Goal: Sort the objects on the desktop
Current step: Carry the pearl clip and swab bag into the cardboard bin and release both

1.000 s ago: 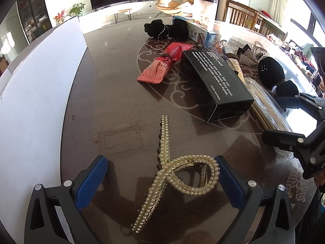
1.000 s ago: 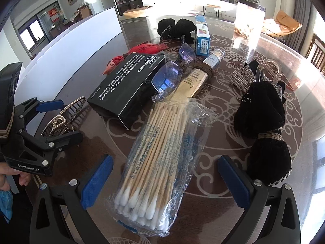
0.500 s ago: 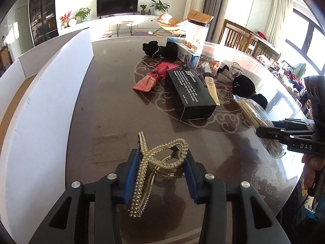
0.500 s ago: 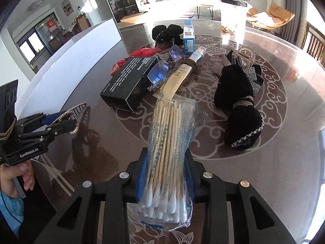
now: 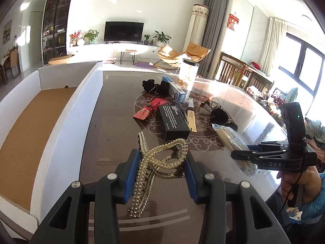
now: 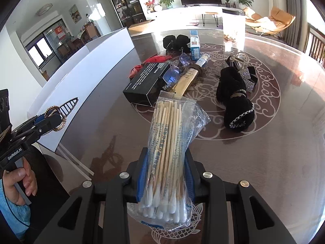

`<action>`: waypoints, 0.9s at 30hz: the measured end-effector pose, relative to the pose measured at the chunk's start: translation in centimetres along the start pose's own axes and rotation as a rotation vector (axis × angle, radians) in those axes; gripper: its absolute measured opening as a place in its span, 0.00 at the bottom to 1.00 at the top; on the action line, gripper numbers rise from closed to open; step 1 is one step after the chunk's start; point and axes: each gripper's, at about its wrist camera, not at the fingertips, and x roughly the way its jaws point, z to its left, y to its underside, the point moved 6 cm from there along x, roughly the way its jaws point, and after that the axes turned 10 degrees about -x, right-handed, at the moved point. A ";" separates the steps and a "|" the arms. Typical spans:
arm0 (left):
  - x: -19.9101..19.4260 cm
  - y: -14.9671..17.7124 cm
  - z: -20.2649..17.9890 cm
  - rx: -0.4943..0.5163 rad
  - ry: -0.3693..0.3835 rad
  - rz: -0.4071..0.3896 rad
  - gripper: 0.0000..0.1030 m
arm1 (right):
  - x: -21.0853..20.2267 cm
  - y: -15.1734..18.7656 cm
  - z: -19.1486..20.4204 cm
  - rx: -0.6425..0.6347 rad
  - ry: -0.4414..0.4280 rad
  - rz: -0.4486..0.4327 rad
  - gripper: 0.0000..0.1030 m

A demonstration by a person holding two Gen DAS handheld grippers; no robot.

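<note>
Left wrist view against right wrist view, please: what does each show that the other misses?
Only the left wrist view shows the white box's brown cardboard floor and the pearl hair claw close up between blue fingers. Only the right shows the blue-tinted glasses and the swab tips in the cotton swab pack. Both show the black box and table.

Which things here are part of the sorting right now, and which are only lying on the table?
In the job:
- pearl hair clip, in the left gripper
- cotton swab pack, in the right gripper
- white box, likely the destination

Lying about:
- black carton
- red pouch
- blue glasses
- black hair bows
</note>
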 end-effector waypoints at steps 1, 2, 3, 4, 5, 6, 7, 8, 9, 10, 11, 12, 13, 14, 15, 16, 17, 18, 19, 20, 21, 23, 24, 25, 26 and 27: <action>-1.1 -0.8 0.3 -0.016 0.006 -0.027 0.42 | -0.1 -0.4 0.4 -0.010 -0.003 -0.005 0.32; -2.1 -1.7 0.8 -0.030 0.008 -0.051 0.42 | -0.3 -0.8 0.8 -0.021 -0.007 -0.011 0.32; -3.0 -2.6 1.5 -0.040 0.001 -0.070 0.42 | -0.6 -1.4 1.4 -0.032 -0.015 -0.020 0.32; -3.9 -3.5 2.4 -0.050 -0.014 -0.089 0.42 | -0.8 -2.3 2.1 -0.045 -0.025 -0.032 0.32; -4.7 -4.4 3.5 -0.059 -0.033 -0.105 0.42 | -1.0 -3.3 2.9 -0.060 -0.039 -0.045 0.32; -5.4 -5.3 4.8 -0.066 -0.057 -0.120 0.42 | -1.1 -4.4 3.9 -0.078 -0.053 -0.058 0.32; -5.9 -6.0 6.3 -0.074 -0.090 -0.132 0.42 | -1.2 -5.7 5.2 -0.099 -0.071 -0.072 0.32; -6.3 -6.6 8.1 -0.086 -0.128 -0.137 0.42 | -1.2 -6.9 6.7 -0.122 -0.092 -0.086 0.32; -6.6 -7.1 9.9 -0.104 -0.160 -0.137 0.42 | -1.1 -8.3 8.5 -0.148 -0.115 -0.100 0.32; -6.9 -7.5 11.7 -0.124 -0.189 -0.138 0.42 | -1.0 -9.6 10.5 -0.179 -0.136 -0.116 0.32; -7.2 -7.7 13.7 -0.142 -0.226 -0.135 0.42 | -0.9 -10.8 12.7 -0.213 -0.157 -0.131 0.32; -7.2 -7.8 15.5 -0.156 -0.267 -0.126 0.42 | -0.7 -12.0 15.0 -0.248 -0.181 -0.145 0.32; -7.3 -7.9 17.3 -0.169 -0.307 -0.119 0.42 | -0.3 -13.2 17.5 -0.287 -0.207 -0.158 0.32; -7.3 -7.9 19.1 -0.184 -0.339 -0.109 0.42 | 0.2 -14.2 19.8 -0.323 -0.227 -0.167 0.32; -7.3 -7.7 20.8 -0.206 -0.366 -0.095 0.42 | 0.9 -15.2 22.1 -0.357 -0.246 -0.173 0.32; -7.2 -7.7 22.5 -0.234 -0.383 -0.079 0.42 | 1.7 -16.0 24.4 -0.388 -0.269 -0.176 0.32; -7.1 -7.5 24.2 -0.266 -0.398 -0.065 0.42 | 2.5 -16.7 26.5 -0.414 -0.292 -0.179 0.32; -7.0 -7.4 25.6 -0.294 -0.411 -0.050 0.42 | 3.4 -17.2 28.5 -0.438 -0.308 -0.178 0.32; -6.6 -7.1 27.0 -0.320 -0.424 -0.032 0.42 | 4.5 -17.5 30.1 -0.462 -0.319 -0.169 0.32; -6.4 -6.8 28.1 -0.341 -0.434 -0.015 0.42 | 5.8 -17.5 31.7 -0.488 -0.323 -0.155 0.32; -6.1 -6.5 29.0 -0.353 -0.446 -0.001 0.42 | 7.2 -17.4 33.1 -0.516 -0.318 -0.137 0.32; -5.2 -6.0 30.1 -0.358 -0.469 0.029 0.42 | 9.8 -17.0 34.8 -0.562 -0.293 -0.096 0.32; -4.9 -5.7 30.2 -0.355 -0.476 0.039 0.42 | 10.9 -16.8 35.3 -0.577 -0.277 -0.079 0.32; -4.5 -5.6 30.2 -0.350 -0.480 0.046 0.42 | 11.9 -16.6 35.7 -0.588 -0.266 -0.061 0.32; -4.2 -5.4 30.2 -0.343 -0.484 0.053 0.42 | 12.6 -16.4 35.8 -0.594 -0.258 -0.045 0.32; -3.8 -5.3 30.1 -0.337 -0.486 0.059 0.42 | 13.4 -16.2 35.8 -0.598 -0.249 -0.029 0.32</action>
